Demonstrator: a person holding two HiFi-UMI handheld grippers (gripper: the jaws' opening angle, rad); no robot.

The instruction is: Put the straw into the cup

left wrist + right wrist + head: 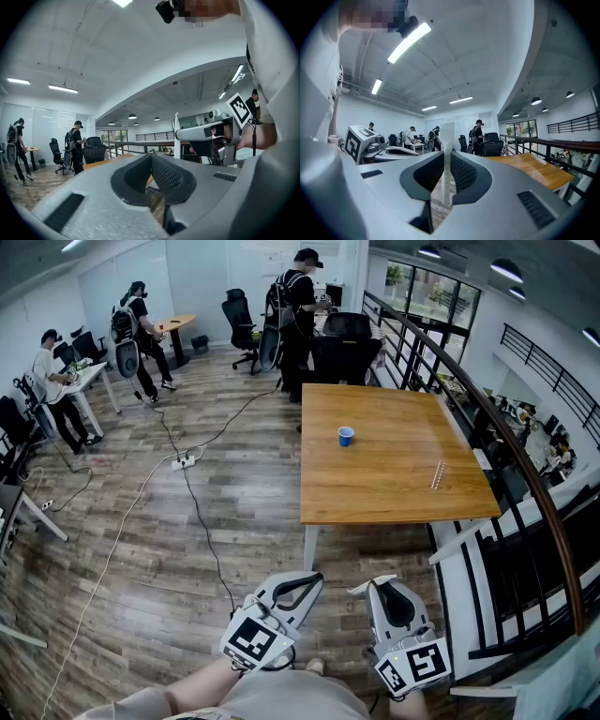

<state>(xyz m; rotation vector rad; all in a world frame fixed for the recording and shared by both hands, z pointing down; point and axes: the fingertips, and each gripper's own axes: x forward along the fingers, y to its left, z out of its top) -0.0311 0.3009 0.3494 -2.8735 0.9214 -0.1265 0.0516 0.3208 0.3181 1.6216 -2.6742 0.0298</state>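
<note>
A small blue cup (346, 435) stands upright on the wooden table (398, 418), well ahead of both grippers. A thin pale strip (437, 474) lies near the table's right front corner. My right gripper (370, 585) hangs low over the floor in front of the table, shut on a white straw (446, 140) that stands upright between its jaws. From the left gripper view that straw (177, 123) pokes up above the right gripper (182, 136). My left gripper (316, 576) is beside it, jaws together with nothing held (151, 157).
A cable and power strip (184, 461) run across the wooden floor to the left. Black office chairs (345, 345) and a standing person (298, 310) are beyond the table. A dark railing (525, 488) borders the table's right side. Other people work at desks (66, 390) far left.
</note>
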